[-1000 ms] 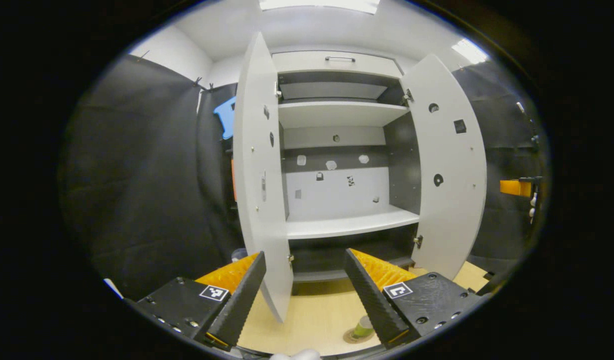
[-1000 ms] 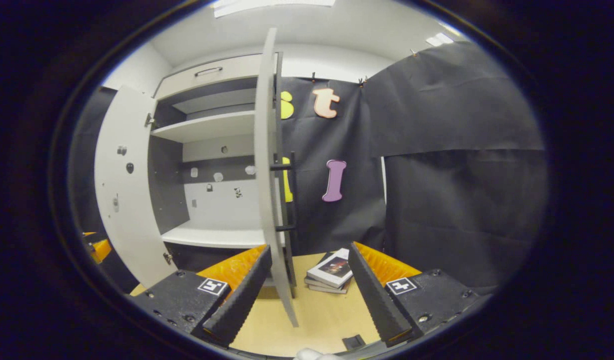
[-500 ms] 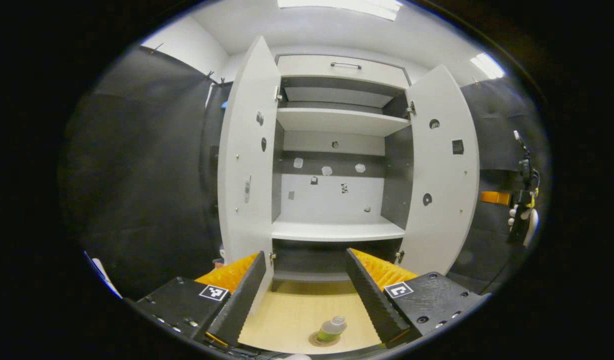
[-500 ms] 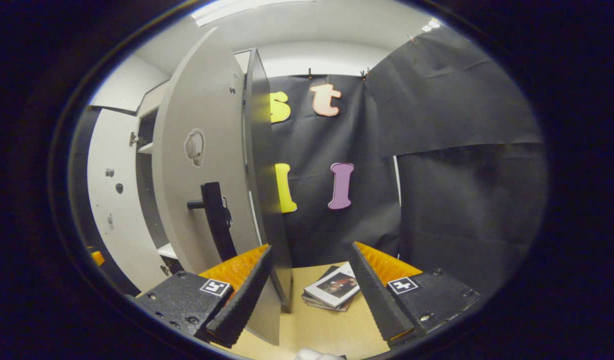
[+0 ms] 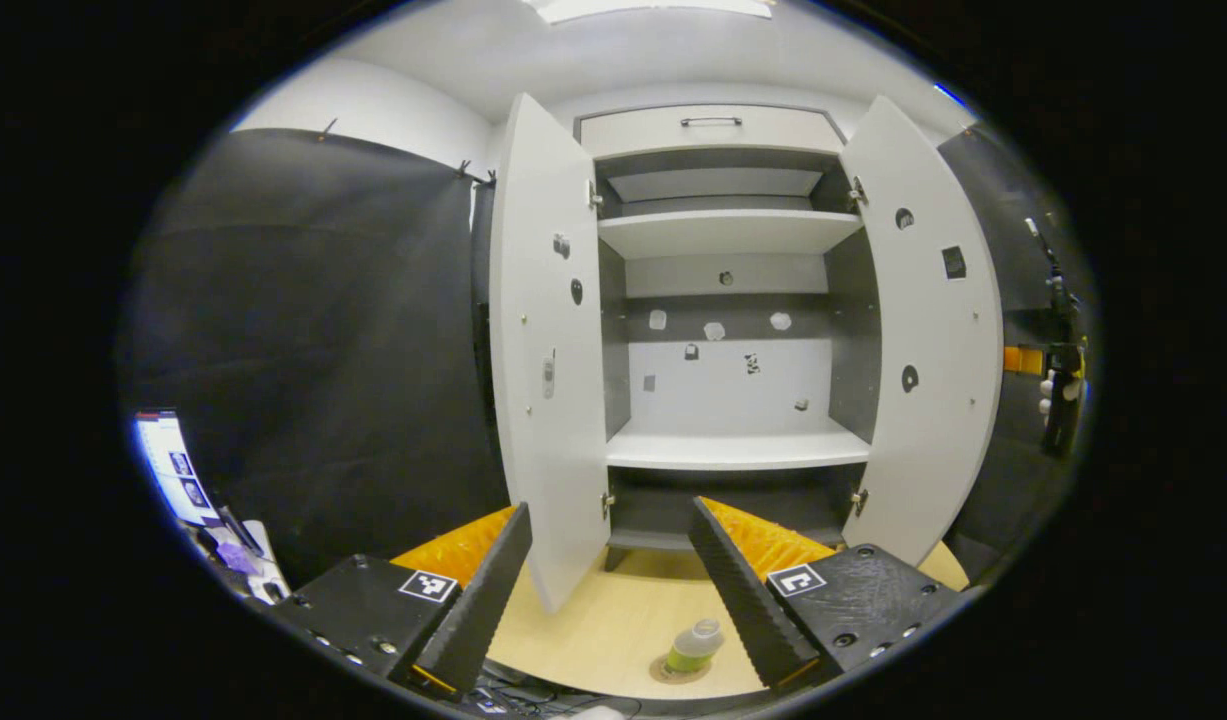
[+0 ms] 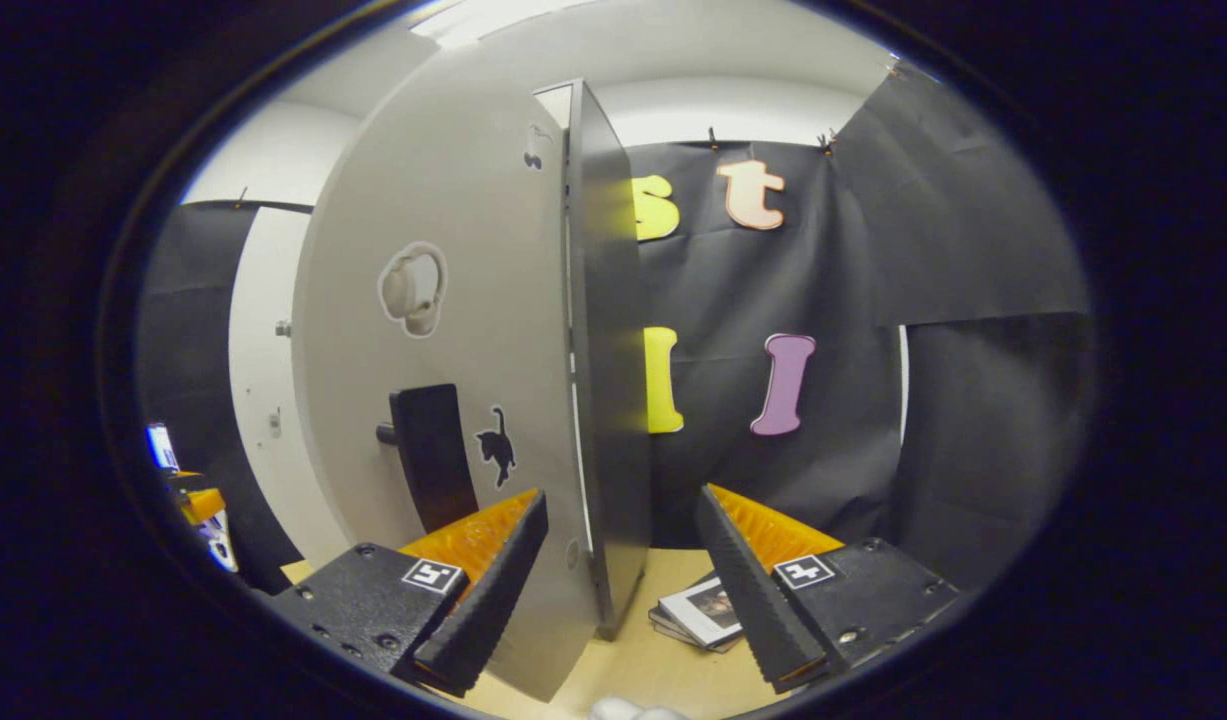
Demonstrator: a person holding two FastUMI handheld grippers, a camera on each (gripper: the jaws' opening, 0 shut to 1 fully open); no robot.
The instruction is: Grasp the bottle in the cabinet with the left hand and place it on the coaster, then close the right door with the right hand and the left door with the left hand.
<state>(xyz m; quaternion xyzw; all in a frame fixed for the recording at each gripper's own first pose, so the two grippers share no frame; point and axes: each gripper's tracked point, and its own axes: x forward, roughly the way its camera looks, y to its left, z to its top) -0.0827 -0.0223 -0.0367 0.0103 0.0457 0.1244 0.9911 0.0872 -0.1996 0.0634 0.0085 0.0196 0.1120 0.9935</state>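
Note:
The grey cabinet stands with both doors open and its shelves bare. In the left gripper view the small green bottle stands upright on the round coaster on the wooden table, just below my open left gripper. The left door and right door flank the opening. My right gripper is open and close to the outer face of the right door, near its black handle. I cannot tell if it touches the door. It shows again as the far gripper, held by a hand.
A stack of books lies on the table beside the cabinet's dark side panel. A lit screen and clutter sit at the far left. A drawer with a handle tops the cabinet.
My right gripper has swung round from the door's edge to its outer face, so the handle now faces it. My left gripper has drawn back and turned left; the bottle stays on the coaster.

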